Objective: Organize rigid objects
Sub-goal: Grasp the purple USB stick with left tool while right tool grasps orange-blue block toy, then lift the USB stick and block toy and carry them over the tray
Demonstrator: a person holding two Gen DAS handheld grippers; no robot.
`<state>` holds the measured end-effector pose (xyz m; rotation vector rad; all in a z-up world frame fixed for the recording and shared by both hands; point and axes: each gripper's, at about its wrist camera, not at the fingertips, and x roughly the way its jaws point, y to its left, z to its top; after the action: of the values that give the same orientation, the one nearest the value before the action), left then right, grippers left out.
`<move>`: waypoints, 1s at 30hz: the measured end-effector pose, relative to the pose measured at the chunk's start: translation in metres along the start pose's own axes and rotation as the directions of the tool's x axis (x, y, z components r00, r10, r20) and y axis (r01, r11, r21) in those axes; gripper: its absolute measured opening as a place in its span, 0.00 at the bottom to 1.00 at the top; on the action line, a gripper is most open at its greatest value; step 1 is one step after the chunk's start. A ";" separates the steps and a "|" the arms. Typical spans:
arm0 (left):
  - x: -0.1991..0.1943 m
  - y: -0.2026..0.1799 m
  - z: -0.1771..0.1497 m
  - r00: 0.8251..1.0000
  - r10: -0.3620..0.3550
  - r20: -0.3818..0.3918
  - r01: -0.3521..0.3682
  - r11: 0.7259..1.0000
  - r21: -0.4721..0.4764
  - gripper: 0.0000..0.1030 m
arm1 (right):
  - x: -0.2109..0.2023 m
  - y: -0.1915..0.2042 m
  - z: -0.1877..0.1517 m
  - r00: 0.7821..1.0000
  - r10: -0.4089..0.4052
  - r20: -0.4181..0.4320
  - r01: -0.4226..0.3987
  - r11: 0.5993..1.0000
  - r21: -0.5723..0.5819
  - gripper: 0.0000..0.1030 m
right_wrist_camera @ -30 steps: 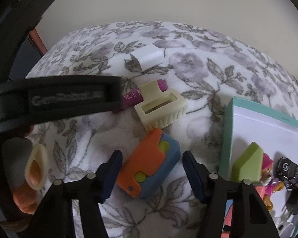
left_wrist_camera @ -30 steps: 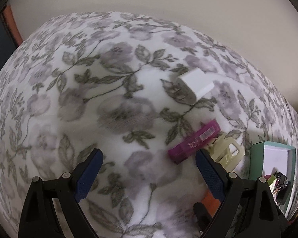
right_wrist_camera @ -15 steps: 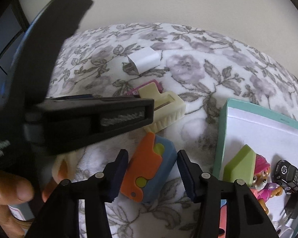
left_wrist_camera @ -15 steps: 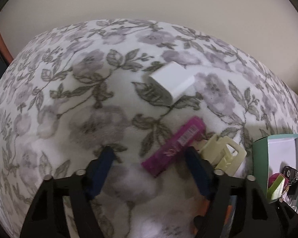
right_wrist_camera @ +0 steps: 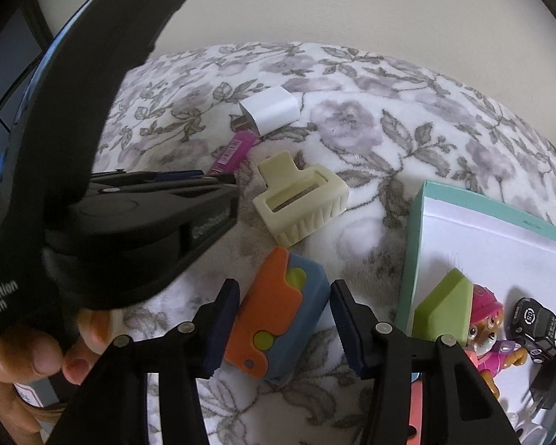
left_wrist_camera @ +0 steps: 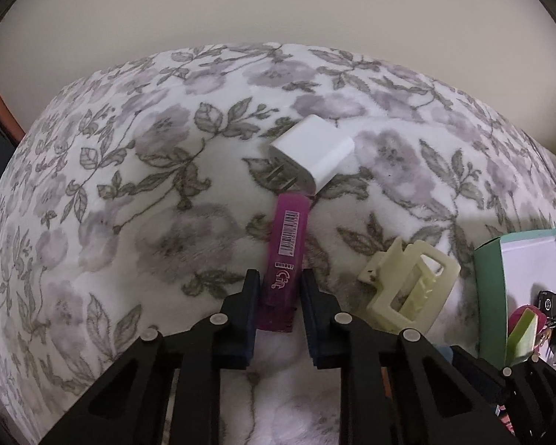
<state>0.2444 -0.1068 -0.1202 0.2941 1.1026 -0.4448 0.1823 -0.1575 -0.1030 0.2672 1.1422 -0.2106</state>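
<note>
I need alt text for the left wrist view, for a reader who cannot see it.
The left gripper, whose jaws have just been closing, grips a magenta barcoded stick lying on a floral blanket. A white charger plug lies just beyond it, a cream hair claw clip to the right, and a teal box at the right edge.

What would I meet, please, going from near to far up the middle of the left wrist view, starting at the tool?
Left tool → purple tube between its pads → white charger → floral blanket → wall.

Both wrist views look steeply down, sharing the hair clip (left_wrist_camera: 407,289)
</note>
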 end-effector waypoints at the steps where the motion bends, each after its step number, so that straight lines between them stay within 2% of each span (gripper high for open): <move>1: 0.000 0.001 0.000 1.000 0.002 -0.003 -0.002 1.000 -0.005 0.21 | 0.000 0.000 0.000 1.000 -0.001 -0.001 0.001 1.000 0.000 0.52; 18: 0.001 0.013 -0.004 0.999 0.014 -0.038 -0.017 0.997 -0.069 0.21 | 0.003 -0.001 -0.003 1.000 -0.001 0.009 0.000 1.000 0.022 0.51; 22: -0.010 0.023 -0.002 1.000 0.018 -0.020 -0.020 0.995 -0.099 0.20 | -0.003 -0.003 -0.003 1.000 0.027 0.014 -0.027 0.999 0.027 0.46; 27: -0.027 0.029 -0.001 1.000 0.011 0.014 -0.009 0.991 -0.130 0.20 | -0.007 -0.004 -0.003 1.000 0.028 0.011 -0.028 0.999 0.027 0.45; 30: -0.042 0.031 0.002 0.999 0.010 0.046 -0.004 0.991 -0.137 0.20 | -0.016 -0.007 -0.002 0.998 0.055 0.025 -0.056 0.998 0.034 0.44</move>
<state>0.2456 -0.0722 -0.0808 0.1659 1.0811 -0.3656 0.1727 -0.1630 -0.0898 0.3258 1.1068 -0.1844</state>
